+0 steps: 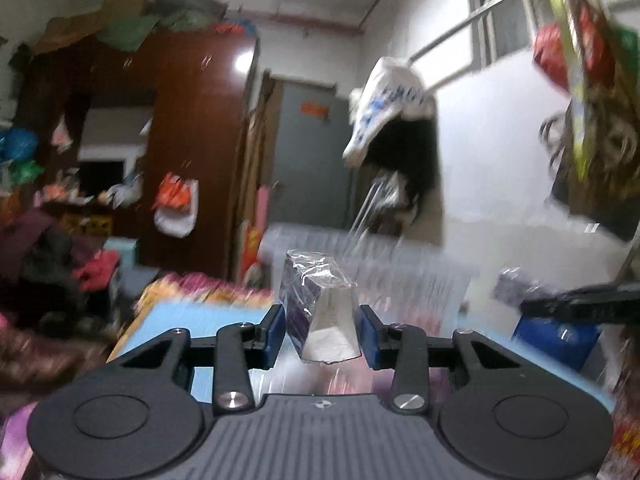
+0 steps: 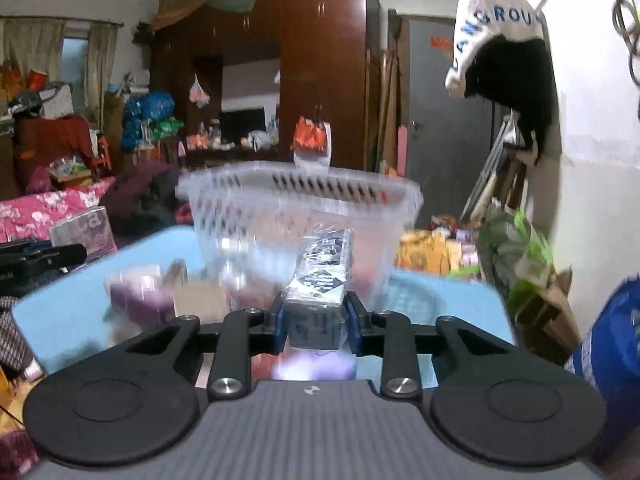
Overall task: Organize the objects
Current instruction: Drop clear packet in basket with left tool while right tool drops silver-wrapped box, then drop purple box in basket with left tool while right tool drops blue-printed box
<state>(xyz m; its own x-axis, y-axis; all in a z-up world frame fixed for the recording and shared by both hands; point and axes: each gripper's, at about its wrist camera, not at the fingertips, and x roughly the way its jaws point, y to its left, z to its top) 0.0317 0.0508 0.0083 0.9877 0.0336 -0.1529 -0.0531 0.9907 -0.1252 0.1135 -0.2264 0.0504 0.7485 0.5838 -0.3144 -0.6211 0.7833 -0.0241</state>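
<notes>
Blue pads on the black left gripper (image 1: 322, 330), and between them a box (image 1: 320, 306) in clear shiny wrap, purple on one face, white on the other. Black right gripper (image 2: 314, 318), blue pads again, on a black-and-white patterned packet (image 2: 322, 270). See-through basket (image 2: 300, 216) with dark slots under its rim. Light blue table (image 2: 80, 292). Dark reddish-brown wardrobe (image 2: 324, 68) behind, pink flowered blanket (image 2: 44, 206) at left.
</notes>
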